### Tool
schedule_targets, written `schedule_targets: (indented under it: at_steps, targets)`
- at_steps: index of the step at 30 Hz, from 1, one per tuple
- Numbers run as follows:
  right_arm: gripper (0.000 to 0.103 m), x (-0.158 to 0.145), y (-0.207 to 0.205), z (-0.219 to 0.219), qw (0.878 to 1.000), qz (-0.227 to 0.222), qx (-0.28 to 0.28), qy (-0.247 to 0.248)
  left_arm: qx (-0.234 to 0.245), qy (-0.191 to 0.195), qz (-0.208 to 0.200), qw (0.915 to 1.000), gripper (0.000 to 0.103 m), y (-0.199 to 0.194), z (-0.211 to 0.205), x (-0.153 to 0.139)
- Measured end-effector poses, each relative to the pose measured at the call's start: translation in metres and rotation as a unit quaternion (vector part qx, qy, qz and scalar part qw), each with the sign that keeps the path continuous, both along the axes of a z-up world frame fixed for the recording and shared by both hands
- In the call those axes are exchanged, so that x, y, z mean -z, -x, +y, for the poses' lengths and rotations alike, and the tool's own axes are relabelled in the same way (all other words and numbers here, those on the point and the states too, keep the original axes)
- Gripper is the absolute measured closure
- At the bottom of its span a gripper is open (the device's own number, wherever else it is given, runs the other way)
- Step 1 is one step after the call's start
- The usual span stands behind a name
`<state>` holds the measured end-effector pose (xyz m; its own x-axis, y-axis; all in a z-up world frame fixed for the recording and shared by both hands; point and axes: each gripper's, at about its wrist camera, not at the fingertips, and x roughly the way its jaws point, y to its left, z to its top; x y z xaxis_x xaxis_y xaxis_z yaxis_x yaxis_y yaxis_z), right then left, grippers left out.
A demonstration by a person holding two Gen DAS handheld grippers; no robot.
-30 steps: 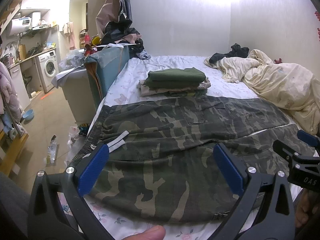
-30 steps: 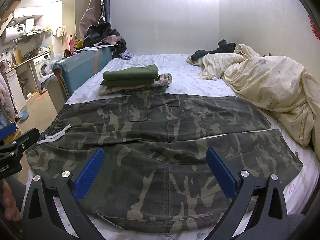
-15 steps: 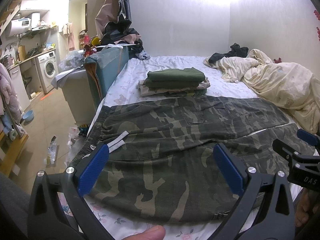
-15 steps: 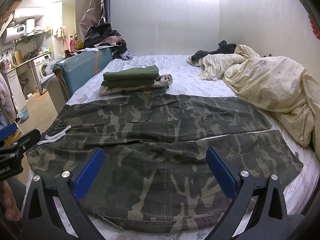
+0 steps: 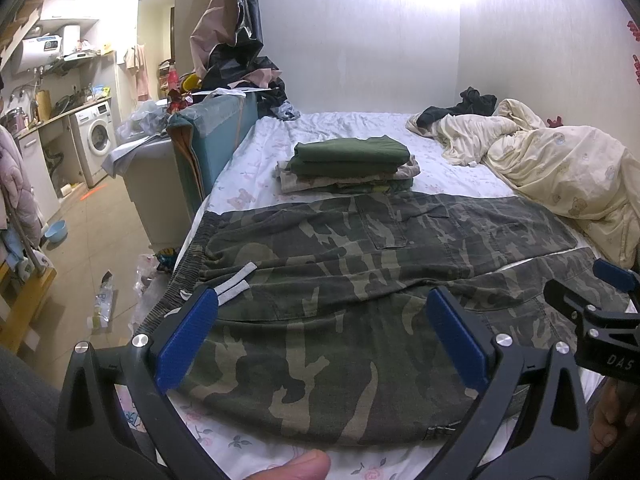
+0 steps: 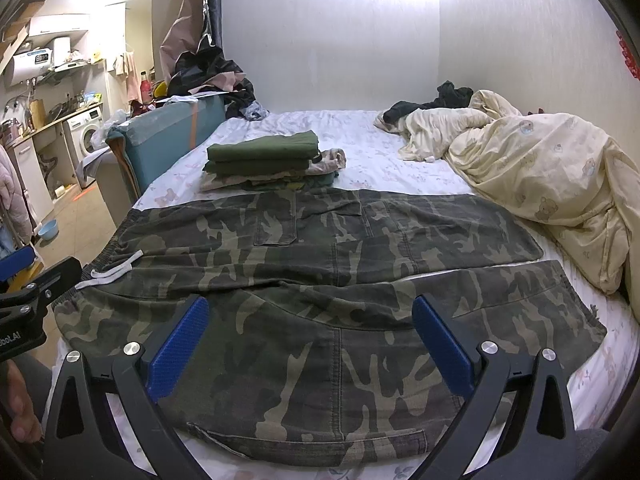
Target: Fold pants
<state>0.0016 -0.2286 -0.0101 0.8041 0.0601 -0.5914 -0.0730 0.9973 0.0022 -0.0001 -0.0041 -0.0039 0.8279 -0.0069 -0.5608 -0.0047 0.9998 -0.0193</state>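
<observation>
Camouflage pants (image 5: 340, 276) lie spread flat across the near part of the bed, waistband with a white drawstring (image 5: 236, 282) at the left, both legs running right; they also show in the right wrist view (image 6: 320, 276). My left gripper (image 5: 320, 338) is open and empty, held above the near leg close to the waistband. My right gripper (image 6: 310, 342) is open and empty, above the near leg further right. Each gripper's edge shows in the other's view.
A stack of folded clothes (image 5: 348, 164) lies on the bed just behind the pants. A rumpled cream duvet (image 5: 560, 168) fills the right side. A teal padded board (image 5: 208, 140) stands at the bed's left edge, with cluttered floor beyond.
</observation>
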Motion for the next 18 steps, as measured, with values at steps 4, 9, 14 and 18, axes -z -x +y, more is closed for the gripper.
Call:
schedule_targets:
  at_steps: [4,9,14,18]
  targets:
    - [0.000,0.0002,-0.0002,0.0001,1.000,0.000,-0.001,0.001,-0.001,0.000,0.000,1.0000,0.000,0.0001,0.0000,-0.0002]
    - [0.000,0.0001,0.0001,0.0001,1.000,0.001,0.001,-0.001,0.000,0.001,-0.001,1.0000,0.000,0.0002,0.0000,-0.0002]
    - [0.000,0.0002,-0.0004,-0.0008,1.000,0.000,0.000,0.000,0.000,0.000,0.000,1.0000,0.000,0.0001,-0.0002,-0.0002]
    - [0.000,0.0006,0.0000,-0.0001,1.000,0.000,-0.001,0.000,-0.001,0.000,-0.001,1.0000,0.000,0.0004,-0.0001,-0.0002]
